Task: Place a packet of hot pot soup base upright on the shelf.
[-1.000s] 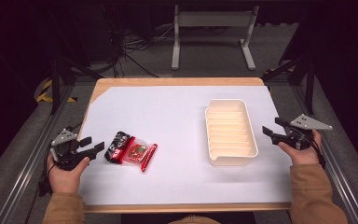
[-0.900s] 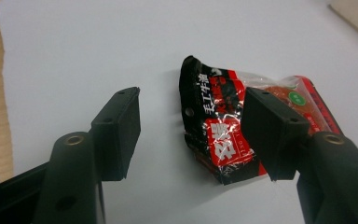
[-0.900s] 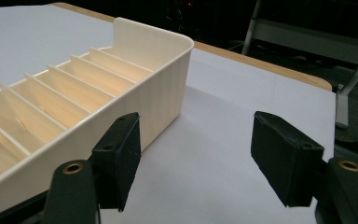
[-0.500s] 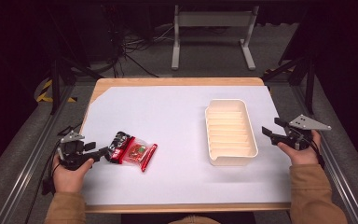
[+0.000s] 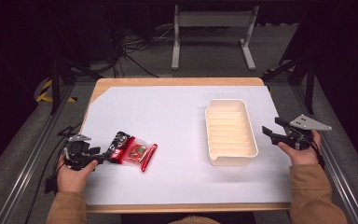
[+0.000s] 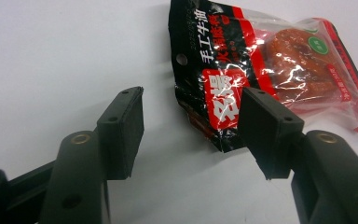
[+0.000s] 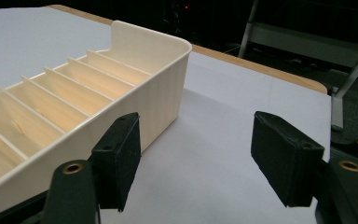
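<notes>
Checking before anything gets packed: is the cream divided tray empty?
Empty as far as visible: the tray shows bare slots from above; the snack packet lies flat on the table.

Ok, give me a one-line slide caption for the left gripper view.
Left gripper, jaws open and just closing a little, lined up on the black end of a red snack packet lying on the white table.
</notes>
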Available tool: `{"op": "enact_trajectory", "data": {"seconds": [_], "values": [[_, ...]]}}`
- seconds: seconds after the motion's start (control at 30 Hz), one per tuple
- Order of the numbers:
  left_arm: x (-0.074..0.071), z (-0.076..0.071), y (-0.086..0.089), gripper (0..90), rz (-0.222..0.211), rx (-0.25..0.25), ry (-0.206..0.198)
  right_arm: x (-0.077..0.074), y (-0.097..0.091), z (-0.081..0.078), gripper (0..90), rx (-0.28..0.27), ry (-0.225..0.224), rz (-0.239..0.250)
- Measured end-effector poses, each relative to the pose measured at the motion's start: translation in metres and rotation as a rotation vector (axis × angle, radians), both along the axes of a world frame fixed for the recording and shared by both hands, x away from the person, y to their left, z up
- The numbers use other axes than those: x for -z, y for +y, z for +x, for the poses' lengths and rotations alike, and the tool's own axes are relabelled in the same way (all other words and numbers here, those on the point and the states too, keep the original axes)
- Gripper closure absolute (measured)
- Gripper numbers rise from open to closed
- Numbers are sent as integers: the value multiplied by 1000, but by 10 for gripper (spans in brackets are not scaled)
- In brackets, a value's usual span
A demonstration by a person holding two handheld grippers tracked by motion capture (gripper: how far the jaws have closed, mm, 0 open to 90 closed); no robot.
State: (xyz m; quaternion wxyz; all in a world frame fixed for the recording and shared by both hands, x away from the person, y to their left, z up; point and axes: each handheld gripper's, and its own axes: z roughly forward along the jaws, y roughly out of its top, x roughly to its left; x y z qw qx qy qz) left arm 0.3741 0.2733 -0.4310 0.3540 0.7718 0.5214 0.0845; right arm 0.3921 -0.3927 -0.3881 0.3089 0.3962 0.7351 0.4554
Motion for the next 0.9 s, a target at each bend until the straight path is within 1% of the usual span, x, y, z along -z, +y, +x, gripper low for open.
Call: {"op": "enact_trajectory", "data": {"seconds": [0.07,0.17,0.3,0.33,0.37,0.53,0.6,0.63,0.67,0.7,0.73,0.83,0.87,0.9], "values": [[0,0,0,447,-1,3,-6,0,0,0,334,0,0,-1],[1,0,-1,477,-5,8,-4,-1,-2,0,334,4,-5,2],[4,1,-3,510,-10,17,12,-1,-3,-1,333,7,-7,3],[4,1,-3,521,-16,23,15,-1,-3,-1,333,7,-7,2],[6,2,-3,534,-32,31,14,-1,-3,-1,333,7,-7,5],[7,2,-4,576,-24,30,22,-1,-3,0,332,4,-8,-1],[8,3,-5,589,-11,34,27,-1,-3,0,332,4,-7,-2],[8,3,-6,601,-5,34,25,-1,-3,0,331,5,-6,-2],[8,2,-6,606,-5,37,14,-1,-3,0,331,5,-7,-1],[8,2,-6,614,-5,37,14,-1,-3,0,331,5,-7,-1],[7,2,-5,614,-11,40,4,-1,-3,0,331,5,-7,-1],[6,0,-6,659,-25,52,-18,-1,-2,0,331,6,-6,0],[6,0,-7,683,-23,63,-25,-1,-2,0,331,5,-6,2],[6,0,-10,697,-20,73,-22,-1,-2,0,330,5,-6,2]]}}
